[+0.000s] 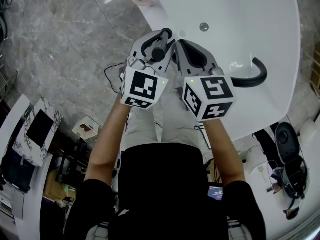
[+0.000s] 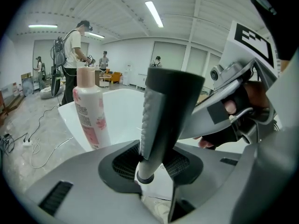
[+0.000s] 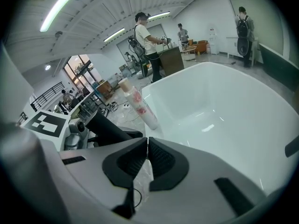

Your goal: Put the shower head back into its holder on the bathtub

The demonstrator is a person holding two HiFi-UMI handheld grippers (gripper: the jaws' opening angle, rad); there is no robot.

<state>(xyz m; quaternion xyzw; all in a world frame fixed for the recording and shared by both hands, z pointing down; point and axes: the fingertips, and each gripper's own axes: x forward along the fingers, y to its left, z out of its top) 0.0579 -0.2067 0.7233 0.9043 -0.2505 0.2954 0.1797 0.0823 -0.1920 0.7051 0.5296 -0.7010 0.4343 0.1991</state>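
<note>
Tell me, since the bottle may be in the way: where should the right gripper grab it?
Probably the bottle by its straight mid-body, below the pink cap, coming in level from the side: it stands upright on the tub rim.

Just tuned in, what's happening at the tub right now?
A person stands at the white bathtub with a gripper in each hand. The left gripper is shut on the dark shower head, held by the tub's rim near a pink bottle. The right gripper sits alongside, jaws together on nothing. The shower head is not yet in a holder; a curved black fitting shows further right.
</note>
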